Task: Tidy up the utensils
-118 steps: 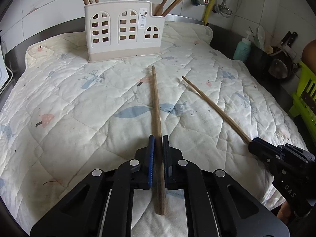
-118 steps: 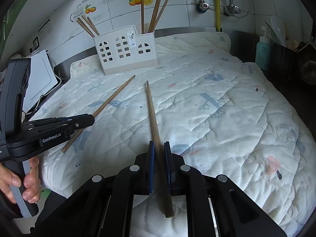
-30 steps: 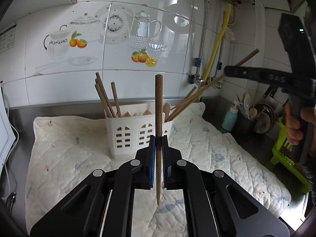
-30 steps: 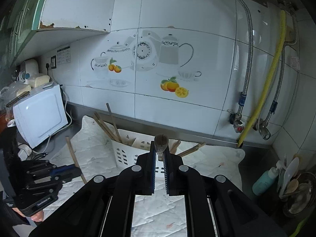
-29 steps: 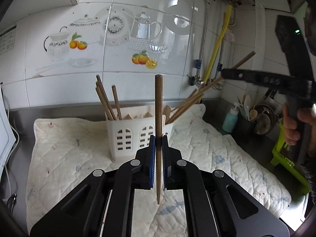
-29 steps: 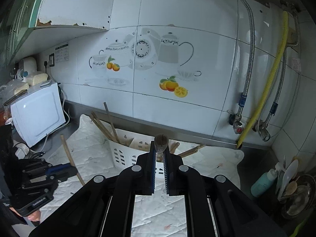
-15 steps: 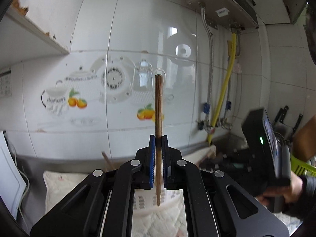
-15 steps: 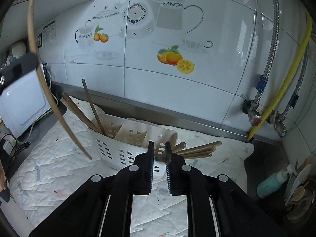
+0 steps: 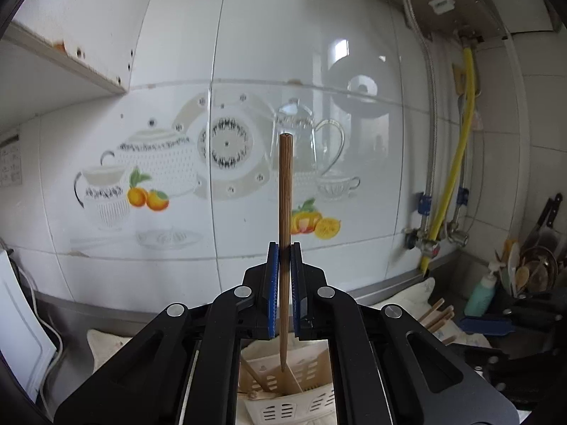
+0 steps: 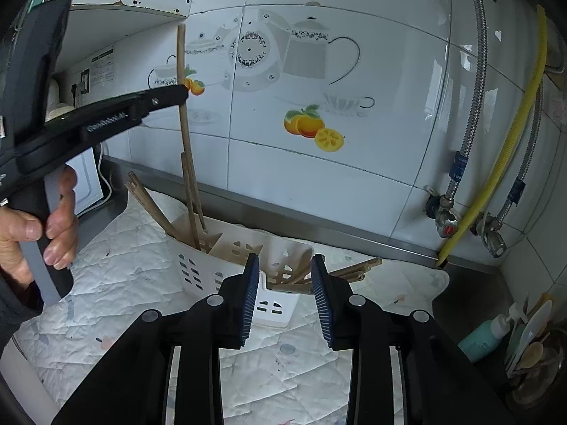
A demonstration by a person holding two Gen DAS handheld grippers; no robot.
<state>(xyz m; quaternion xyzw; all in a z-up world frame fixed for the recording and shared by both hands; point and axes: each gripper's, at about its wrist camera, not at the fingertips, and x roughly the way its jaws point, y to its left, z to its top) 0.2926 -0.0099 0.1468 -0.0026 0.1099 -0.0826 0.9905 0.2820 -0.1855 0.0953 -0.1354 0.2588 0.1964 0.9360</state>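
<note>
Chopstick [image 9: 285,212] upright, pinched in left gripper [image 9: 283,269], tip over caddy [image 10: 230,248] rim | right gripper [image 10: 283,276] jaws just opening, empty, caddy's right compartment below

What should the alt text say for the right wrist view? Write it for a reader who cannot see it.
The right gripper, open and empty, points at a white utensil holder on a quilted cloth. At left, the left gripper holds a chopstick upright above the holder, against a tiled wall.
</note>
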